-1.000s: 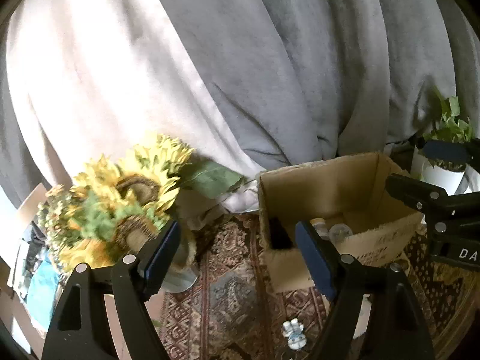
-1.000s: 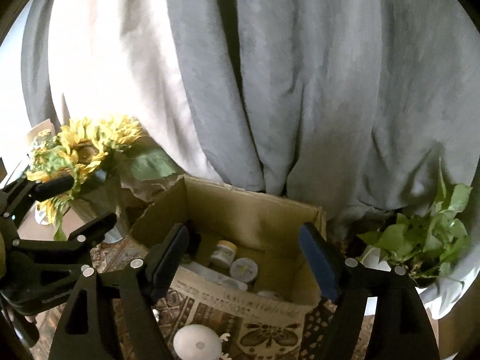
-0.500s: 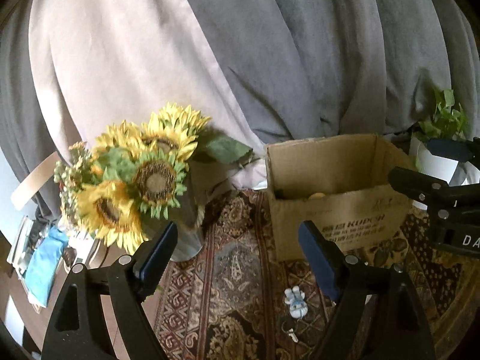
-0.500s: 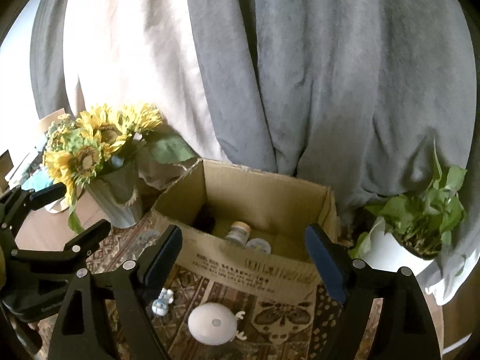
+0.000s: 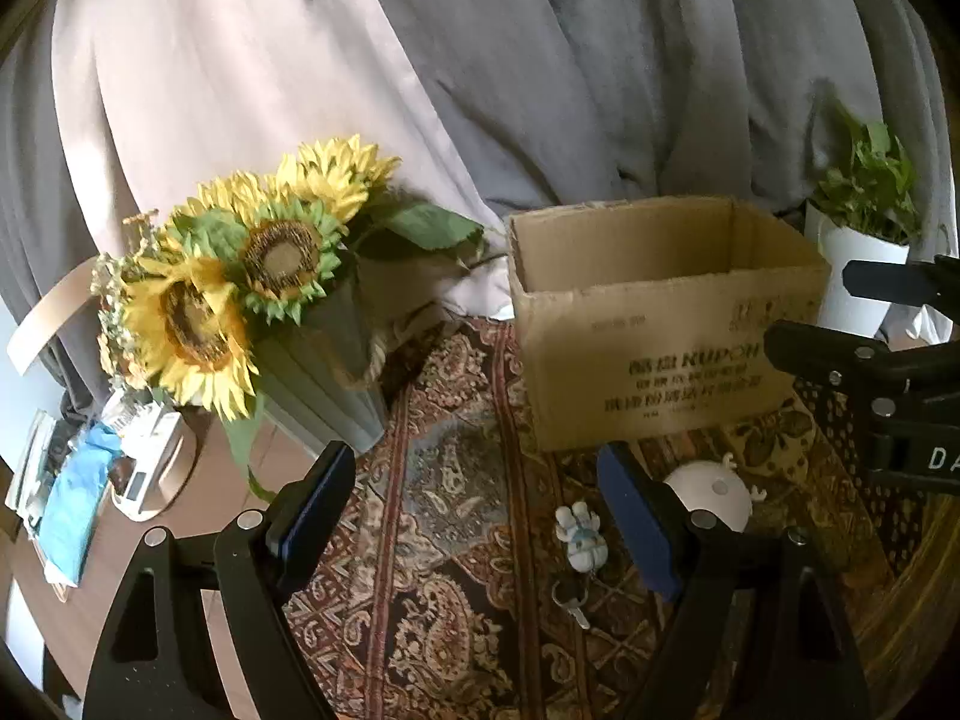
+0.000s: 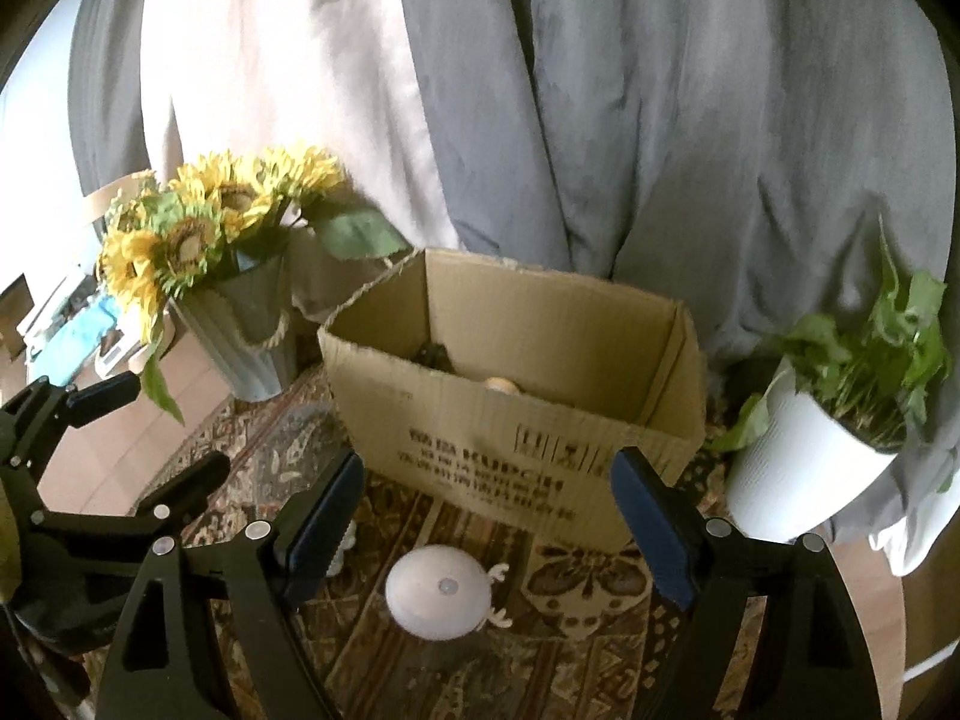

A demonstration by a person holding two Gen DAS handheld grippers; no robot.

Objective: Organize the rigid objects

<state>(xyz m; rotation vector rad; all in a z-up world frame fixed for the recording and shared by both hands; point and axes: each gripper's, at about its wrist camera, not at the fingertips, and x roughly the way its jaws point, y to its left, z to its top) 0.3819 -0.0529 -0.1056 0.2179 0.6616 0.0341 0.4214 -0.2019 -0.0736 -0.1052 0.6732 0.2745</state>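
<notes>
i hold my left gripper (image 5: 474, 504) and right gripper (image 6: 486, 516) wide apart, gripping nothing, above the round white plastic night light (image 6: 438, 599) before the brown cardboard box (image 6: 510, 420).

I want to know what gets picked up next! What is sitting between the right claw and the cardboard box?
A white round gadget lies on the rug between the right claw and the cardboard box, seen in the right wrist view.

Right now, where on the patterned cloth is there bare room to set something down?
Free: the cloth between the sunflower vase and the cardboard box. Crowded: in front of the box, where the white round light and small figurine lie.
</notes>
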